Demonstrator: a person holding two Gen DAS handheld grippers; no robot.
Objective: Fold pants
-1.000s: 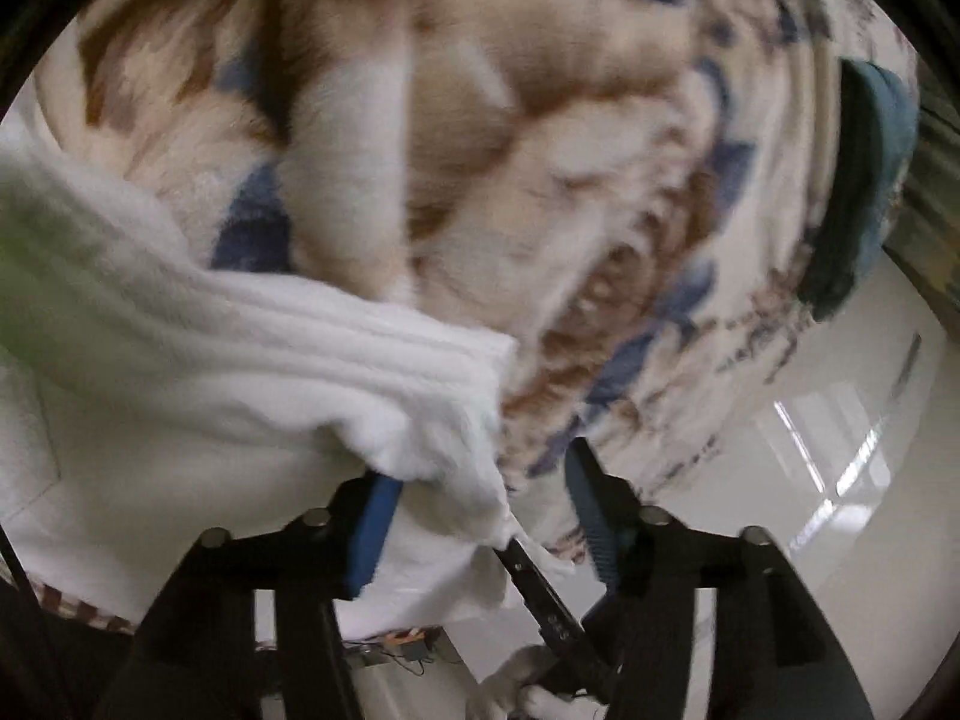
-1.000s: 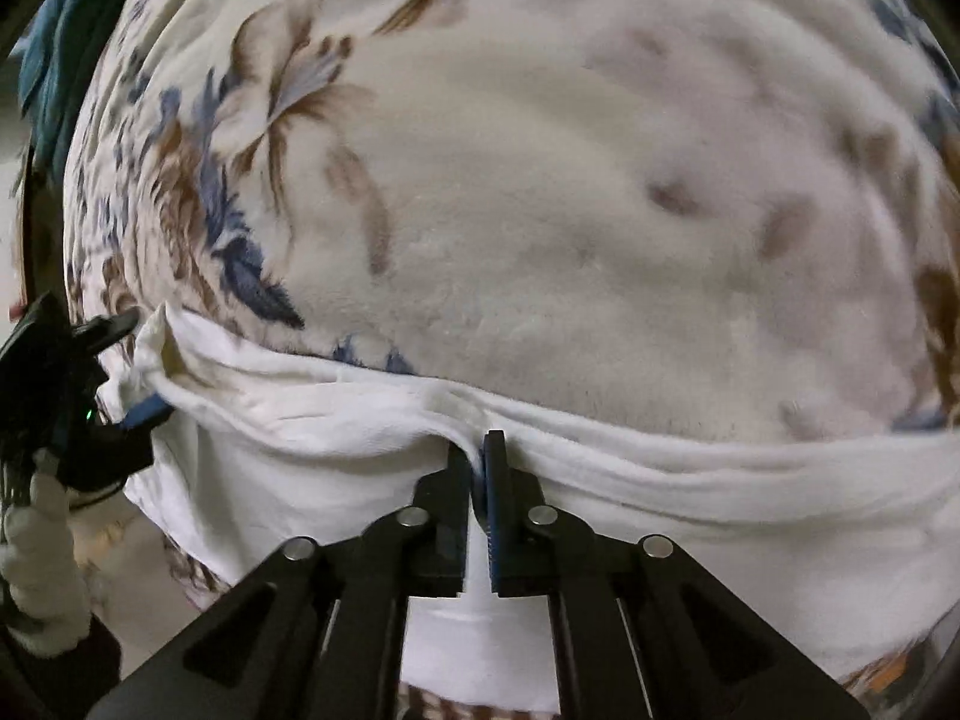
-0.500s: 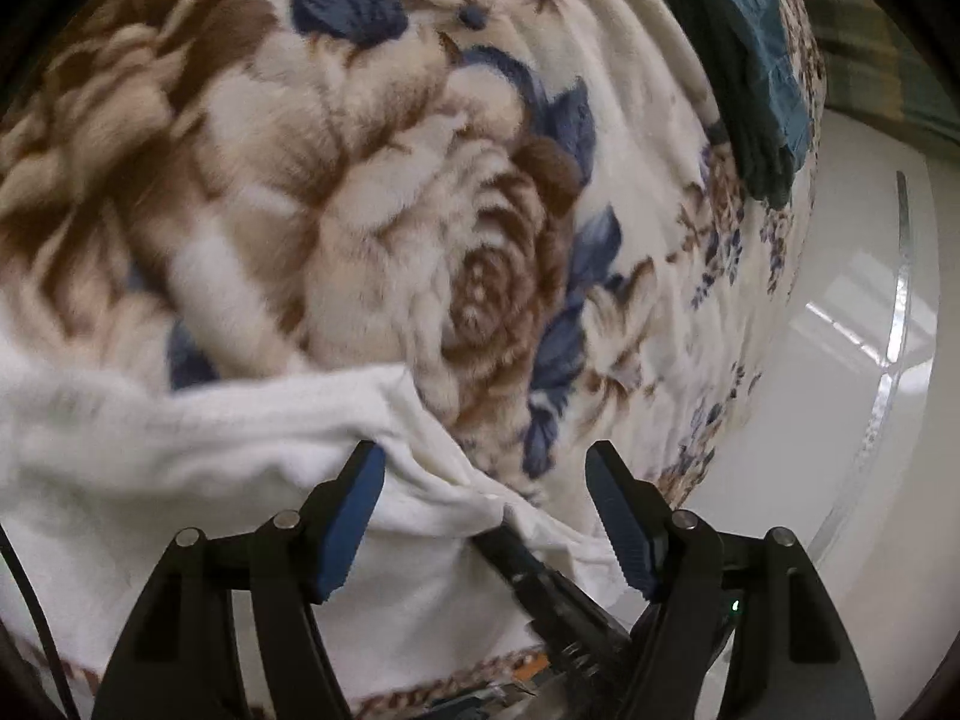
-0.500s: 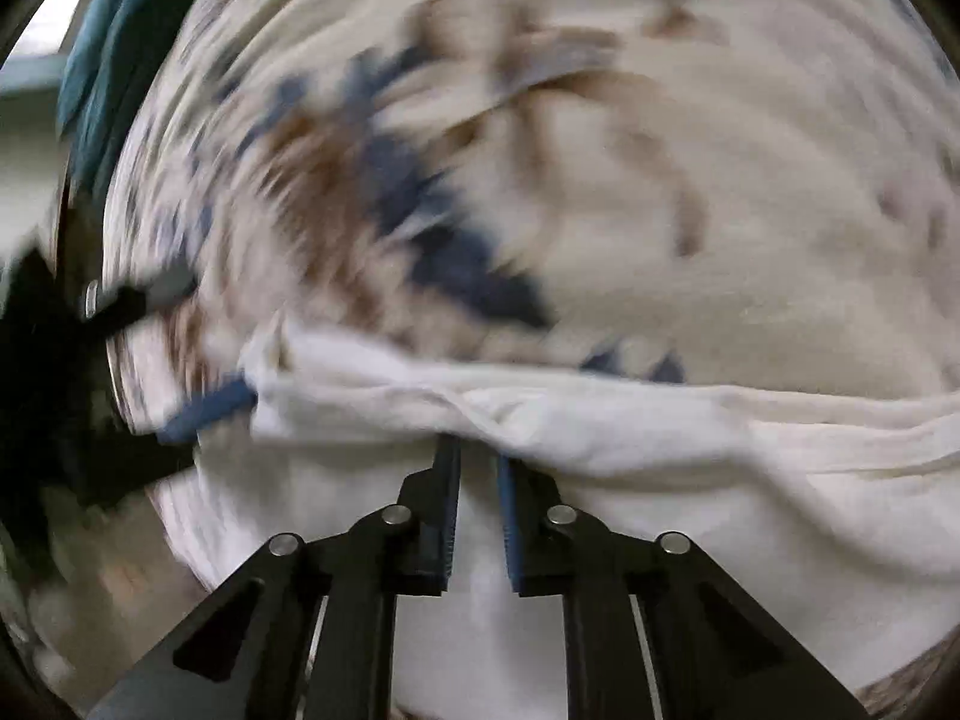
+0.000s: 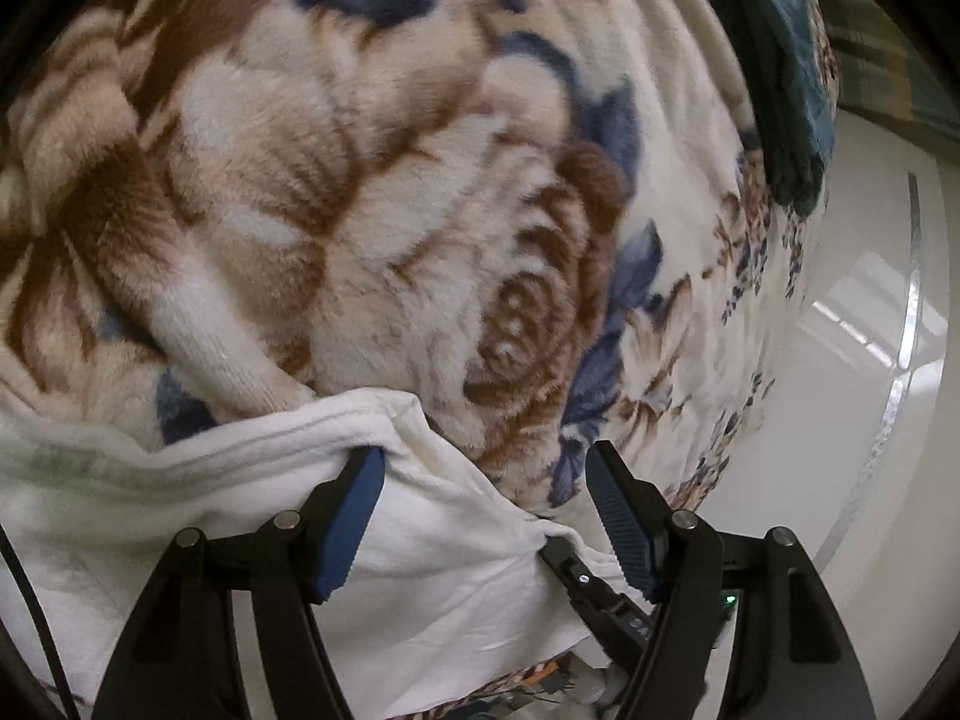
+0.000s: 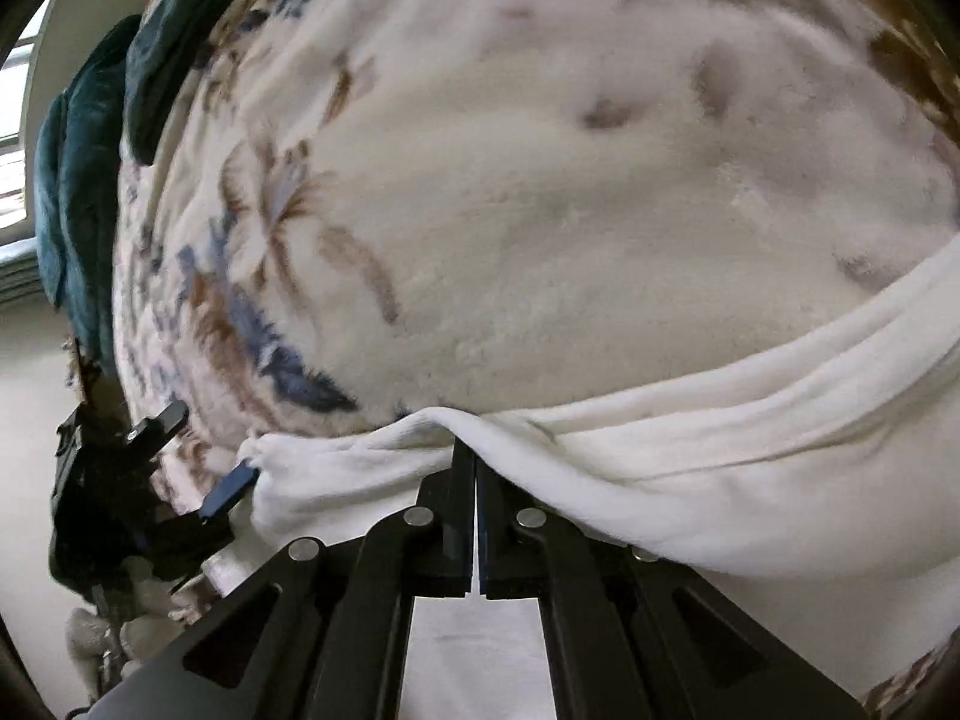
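Left gripper point(image 5: 483, 483) has gone from straddling the pants point(image 5: 252, 480) corner to standing clear, jaws wide apart, left pad touching the folded edge. Pants lie on the floral blanket point(image 5: 360, 180). Right gripper point(image 6: 476, 468) is clamped on the cloth fold point(image 6: 660, 450); only the left view shows its tip pinching. Teal cloth point(image 6: 78, 180) at bed edge. Lower pants hidden behind the fingers.

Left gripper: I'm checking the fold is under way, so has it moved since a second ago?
Yes. In the left wrist view the left gripper has drawn back: the teal cloth and floral blanket sit higher and show more.
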